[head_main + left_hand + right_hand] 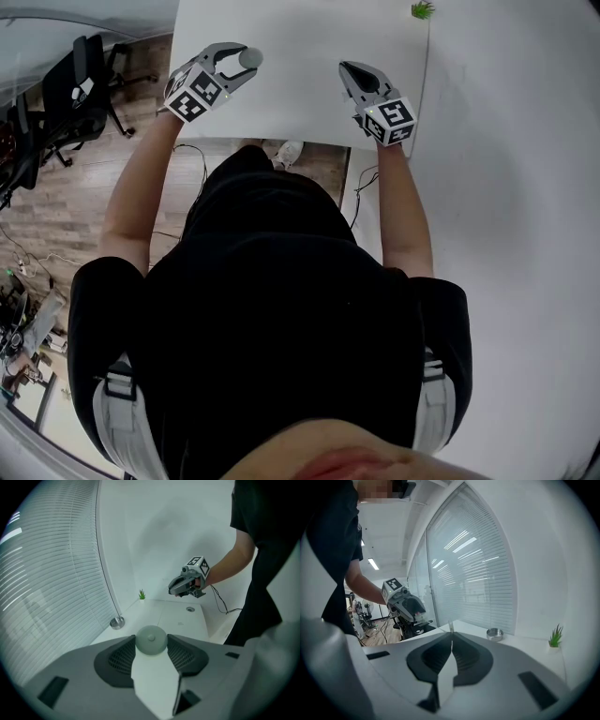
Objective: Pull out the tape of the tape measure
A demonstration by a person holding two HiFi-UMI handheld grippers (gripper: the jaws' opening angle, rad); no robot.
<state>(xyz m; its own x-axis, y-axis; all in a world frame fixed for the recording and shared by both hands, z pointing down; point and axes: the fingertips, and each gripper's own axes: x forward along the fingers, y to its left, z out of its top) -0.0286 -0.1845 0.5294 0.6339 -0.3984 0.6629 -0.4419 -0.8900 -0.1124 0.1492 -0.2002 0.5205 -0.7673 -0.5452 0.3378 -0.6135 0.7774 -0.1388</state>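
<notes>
Left gripper (242, 64): jaws partly closed and clamped on the round grey tape measure (151, 640), pads on both its sides.
Tape measure, place: held up in that grip over the table (300, 112), near its left edge.
Right gripper (346, 67): jaws closed tight. A thin pale sliver stands at the tips; I can't tell if it is the tape's end. I see no tape spanning the two grippers.
Step, my read: getting hold of the tape's end, then drawing it out.
How I'd do it: keep the left gripper fixed on the case. Pinch only the tab, pull straight away along the tape's line, slow and level, no twisting.
Risk: the case could spin in the pads.
Surface: white, matte and mostly bare. Small plant (422, 9) at far right corner, metal dish (117, 622) by the far edge.
Room: slatted blinds (478, 573), wood floor, office chairs (66, 94) off the left edge.
</notes>
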